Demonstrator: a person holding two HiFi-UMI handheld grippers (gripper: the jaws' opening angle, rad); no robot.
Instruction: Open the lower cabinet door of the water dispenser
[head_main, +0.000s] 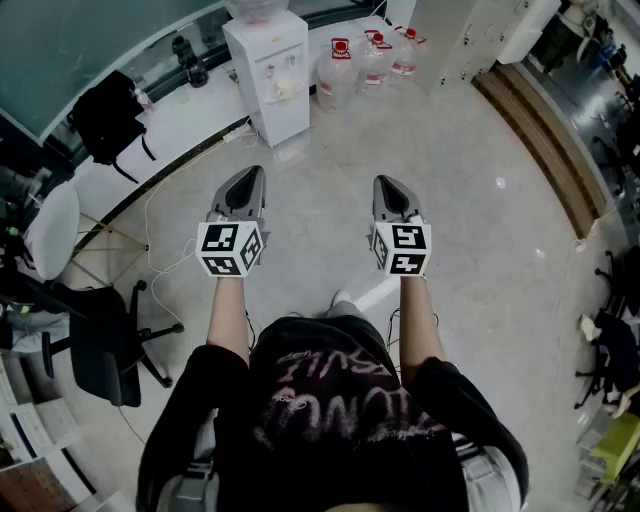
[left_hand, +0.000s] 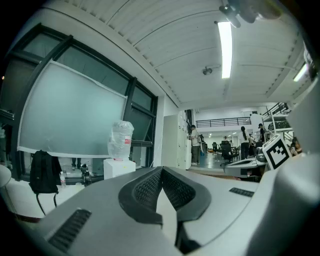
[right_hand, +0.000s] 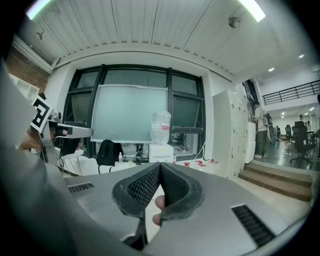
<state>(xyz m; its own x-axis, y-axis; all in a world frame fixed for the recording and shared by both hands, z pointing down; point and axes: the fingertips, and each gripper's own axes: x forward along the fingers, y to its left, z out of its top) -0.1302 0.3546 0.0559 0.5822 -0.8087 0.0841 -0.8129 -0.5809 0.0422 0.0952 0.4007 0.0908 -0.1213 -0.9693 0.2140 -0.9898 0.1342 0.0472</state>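
Note:
The white water dispenser (head_main: 268, 75) stands against the far wall with a clear bottle (right_hand: 161, 127) on top. Its lower cabinet door (head_main: 284, 118) is closed. Both grippers are held out in front of me, well short of the dispenser. My left gripper (head_main: 246, 182) is shut, its tips meeting with nothing between them. My right gripper (head_main: 391, 188) is also shut and empty. In the left gripper view the dispenser (left_hand: 119, 168) shows far off, beyond the closed tips (left_hand: 161, 170). The right gripper view has the dispenser (right_hand: 161, 153) straight ahead above the closed tips (right_hand: 160, 165).
Several water jugs (head_main: 360, 62) stand on the floor right of the dispenser. A black backpack (head_main: 108, 122) lies on the ledge to the left, above a cable (head_main: 160, 215) trailing over the floor. An office chair (head_main: 100, 345) is at my left. Wooden steps (head_main: 545, 130) run along the right.

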